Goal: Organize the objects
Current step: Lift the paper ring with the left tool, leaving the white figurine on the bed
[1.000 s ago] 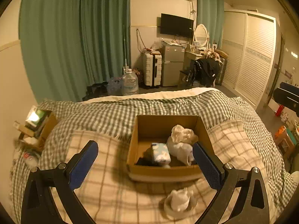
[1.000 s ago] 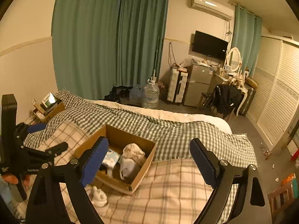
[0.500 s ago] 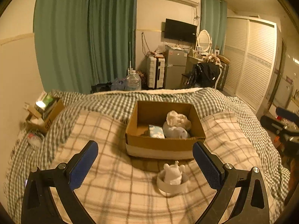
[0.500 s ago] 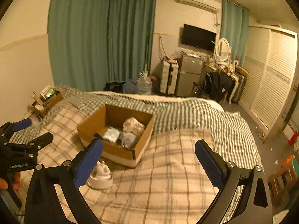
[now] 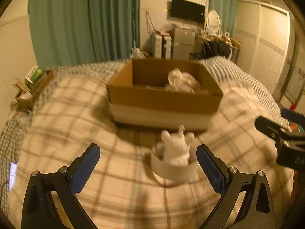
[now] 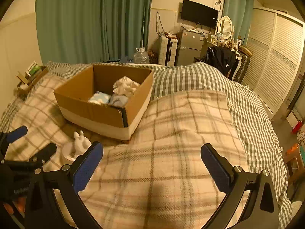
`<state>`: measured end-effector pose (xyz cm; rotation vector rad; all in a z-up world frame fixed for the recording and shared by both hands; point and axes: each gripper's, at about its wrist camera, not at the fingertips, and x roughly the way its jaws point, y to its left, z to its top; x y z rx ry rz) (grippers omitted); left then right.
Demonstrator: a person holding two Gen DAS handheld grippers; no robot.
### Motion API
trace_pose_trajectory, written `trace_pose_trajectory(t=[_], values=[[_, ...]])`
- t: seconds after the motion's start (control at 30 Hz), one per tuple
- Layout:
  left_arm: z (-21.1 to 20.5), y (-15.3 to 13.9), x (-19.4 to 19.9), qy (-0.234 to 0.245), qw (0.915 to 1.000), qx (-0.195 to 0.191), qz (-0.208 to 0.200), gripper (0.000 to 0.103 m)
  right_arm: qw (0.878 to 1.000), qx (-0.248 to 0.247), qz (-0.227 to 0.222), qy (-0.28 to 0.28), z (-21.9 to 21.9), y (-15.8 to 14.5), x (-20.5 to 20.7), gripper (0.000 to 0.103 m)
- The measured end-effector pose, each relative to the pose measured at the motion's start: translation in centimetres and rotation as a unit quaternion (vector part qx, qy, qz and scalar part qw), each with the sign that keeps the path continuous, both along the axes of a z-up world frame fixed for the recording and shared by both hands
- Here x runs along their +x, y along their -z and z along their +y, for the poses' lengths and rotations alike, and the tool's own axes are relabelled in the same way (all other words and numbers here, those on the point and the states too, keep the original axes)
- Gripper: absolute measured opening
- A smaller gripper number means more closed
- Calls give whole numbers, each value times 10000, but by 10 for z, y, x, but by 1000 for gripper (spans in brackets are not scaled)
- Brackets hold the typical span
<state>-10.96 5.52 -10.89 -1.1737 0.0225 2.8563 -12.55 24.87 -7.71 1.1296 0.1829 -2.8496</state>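
Note:
A white rabbit figure in a shallow white dish [image 5: 174,156] sits on the plaid blanket just in front of an open cardboard box [image 5: 164,97]. The box holds white cloth [image 5: 181,80] and a blue-patterned packet [image 6: 100,97]. My left gripper [image 5: 148,165] is open, low over the blanket, with the dish between its fingers toward the right one. My right gripper [image 6: 151,165] is open and empty over bare blanket, to the right of the dish [image 6: 75,148] and the box [image 6: 106,103]. The left view is blurred.
The bed carries a beige plaid blanket [image 6: 171,143] over a green checked cover [image 6: 190,76]. A small crate of items [image 5: 32,84] stands at the bed's left edge. A lit phone [image 5: 13,173] lies at the left. Fridge, suitcase and chair stand beyond the bed.
Both grippers have dropped lower and closer to the bed. The left one has come forward until the rabbit dish lies between its fingers. Both remain open.

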Motion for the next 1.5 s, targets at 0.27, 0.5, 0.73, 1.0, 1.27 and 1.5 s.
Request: trace_pose_trajectory(t=[0.27,0.5,0.73,1.0,1.27,1.5], values=[[36,37,-9,729,9946,-360,-650,103,9986,-233,-463,122,10,30,-14,103],[43,52,-37,802,9917,-211,-982,103,9978,-280,-598,93,10,40,-17,103],[28,52,-47,631,9909,297,-1151,85,9974,-329,-630,146,11,43,-18,103],[12,-19,-19,510,9965,648,-154,85,9987,-330,-56,389,18,20,-2,103],[-33,-50,-3,-34,9993,274,235,85,9996,-179,216,-66,-10,-4,8,103],[-80,-32,-8,-590,9980,211,122,85,9976,-162,-52,-665,-58,-9,-18,103]])
